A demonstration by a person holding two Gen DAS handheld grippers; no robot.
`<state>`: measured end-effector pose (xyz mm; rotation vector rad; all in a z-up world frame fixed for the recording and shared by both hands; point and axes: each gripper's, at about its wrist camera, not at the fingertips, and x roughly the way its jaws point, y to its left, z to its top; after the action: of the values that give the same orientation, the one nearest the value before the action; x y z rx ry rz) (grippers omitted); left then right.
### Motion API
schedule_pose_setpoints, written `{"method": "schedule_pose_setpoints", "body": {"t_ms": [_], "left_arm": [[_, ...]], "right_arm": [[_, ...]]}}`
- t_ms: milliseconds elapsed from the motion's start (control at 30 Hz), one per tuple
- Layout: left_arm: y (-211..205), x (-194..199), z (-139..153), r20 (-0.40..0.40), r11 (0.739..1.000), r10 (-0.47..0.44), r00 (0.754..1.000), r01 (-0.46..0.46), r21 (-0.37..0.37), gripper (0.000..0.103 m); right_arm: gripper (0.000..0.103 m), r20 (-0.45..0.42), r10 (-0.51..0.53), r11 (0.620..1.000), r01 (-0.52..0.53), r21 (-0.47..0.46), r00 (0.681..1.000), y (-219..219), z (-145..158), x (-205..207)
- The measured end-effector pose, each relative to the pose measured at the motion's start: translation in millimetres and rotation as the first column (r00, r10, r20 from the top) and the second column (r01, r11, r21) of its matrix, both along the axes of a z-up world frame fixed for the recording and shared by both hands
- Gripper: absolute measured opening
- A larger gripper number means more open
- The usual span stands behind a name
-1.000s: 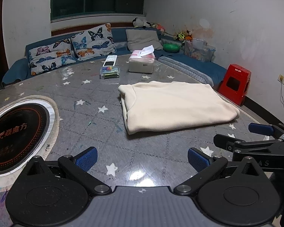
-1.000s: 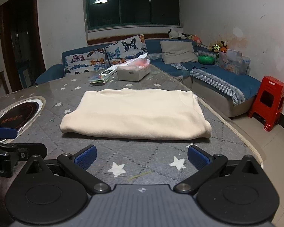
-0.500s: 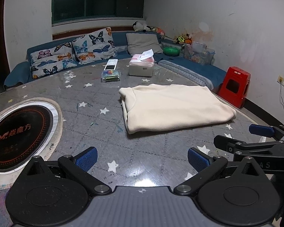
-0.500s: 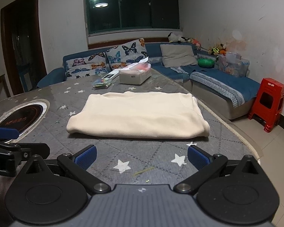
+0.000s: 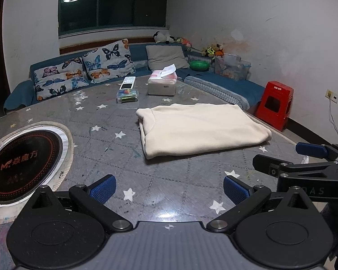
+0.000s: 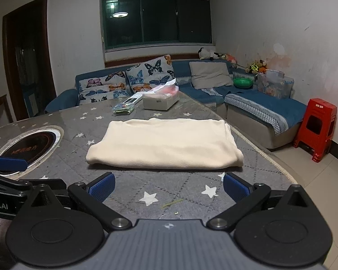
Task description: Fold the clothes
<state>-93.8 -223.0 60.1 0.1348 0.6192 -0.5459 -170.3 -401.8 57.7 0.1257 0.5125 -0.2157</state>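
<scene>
Cream garment (image 6: 164, 144) lies folded flat into a rectangle on the star-print table (image 6: 169, 191), near side of the tissue box (image 6: 160, 100). Left gripper (image 5: 169, 186) and right gripper (image 6: 169, 185) hover short of it, fingers wide, holding nothing. Fold looks finished, though layers underneath aren't visible. Next: another half-fold or set aside.

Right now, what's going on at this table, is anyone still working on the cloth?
A person holds a gripper in each hand, and neither touches anything. The cream garment lies folded into a neat flat rectangle on the grey star-patterned table. The left gripper and right gripper hover over the near edge of the table, short of the cloth, jaws open and empty. From how things lie, the fold looks finished. A tissue box and a remote sit beyond, untouched.
</scene>
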Motion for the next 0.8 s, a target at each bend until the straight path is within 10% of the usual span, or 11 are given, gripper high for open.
{"method": "schedule_pose_setpoints", "body": {"t_ms": [800], "left_arm": [[-4.1, 1.5, 2.8, 0.011, 1.0, -0.012, 1.0, 0.012, 0.013, 0.103]], "right_arm": [[0.103, 0.03, -0.01, 1.0, 0.01, 0.013, 1.0, -4.4, 2.7, -7.1]]}}
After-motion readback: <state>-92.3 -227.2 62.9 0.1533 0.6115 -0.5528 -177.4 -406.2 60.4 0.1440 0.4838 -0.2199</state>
